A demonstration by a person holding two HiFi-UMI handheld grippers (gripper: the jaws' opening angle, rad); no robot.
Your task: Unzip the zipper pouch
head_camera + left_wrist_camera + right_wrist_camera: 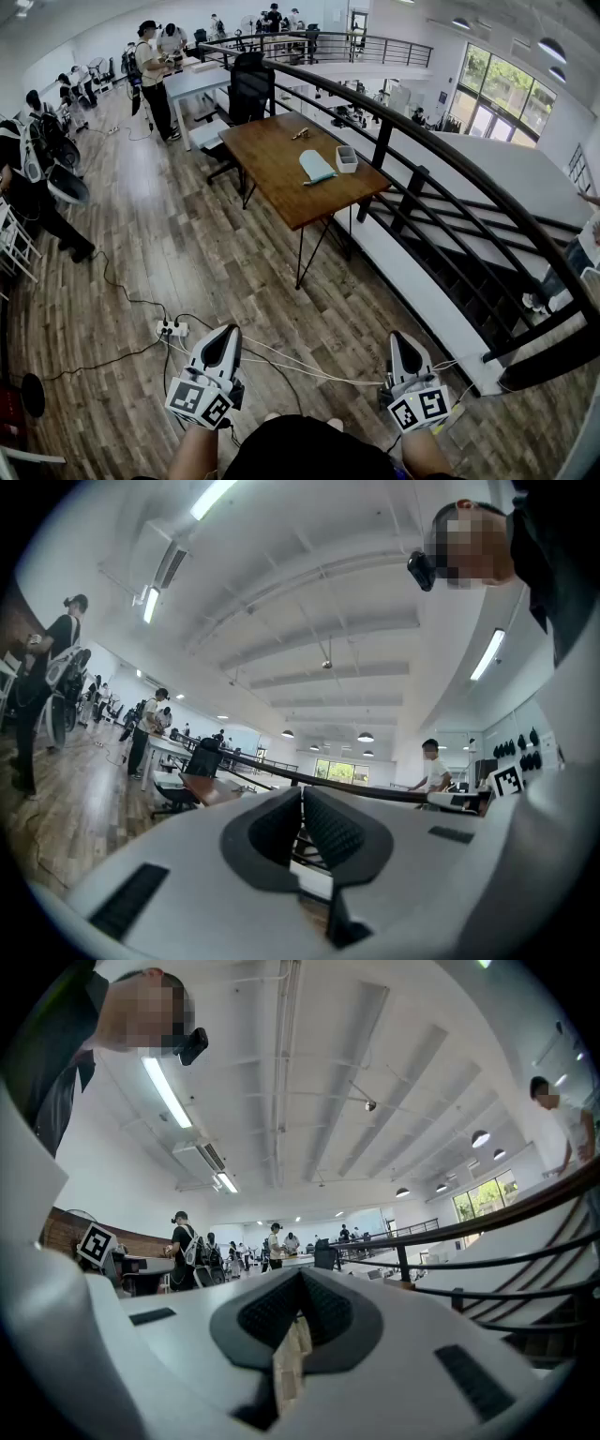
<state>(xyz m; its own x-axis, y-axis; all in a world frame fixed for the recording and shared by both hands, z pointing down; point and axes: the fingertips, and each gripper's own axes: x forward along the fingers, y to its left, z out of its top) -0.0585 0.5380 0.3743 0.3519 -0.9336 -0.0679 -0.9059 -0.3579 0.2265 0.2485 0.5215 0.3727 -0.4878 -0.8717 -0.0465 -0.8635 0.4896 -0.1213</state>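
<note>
A pale blue zipper pouch (pixel 316 166) lies flat on a brown wooden table (pixel 272 173) several steps ahead of me in the head view. Both grippers hang low near my body, far from the table. My left gripper (pixel 228 332) is shut with nothing between its pads. My right gripper (pixel 404 339) is also shut and empty. In the left gripper view the jaws (pixel 302 795) meet with no gap, and the table (pixel 212 788) shows small in the distance. The right gripper view shows its pads (pixel 300 1281) pressed together, pointing level across the room.
A small white box (pixel 346 158) sits beside the pouch. A black railing (pixel 441 159) and stairwell run along the right. A power strip (pixel 172 329) and cables lie on the wood floor before me. A black office chair (pixel 249 89) stands behind the table; people stand left and far back.
</note>
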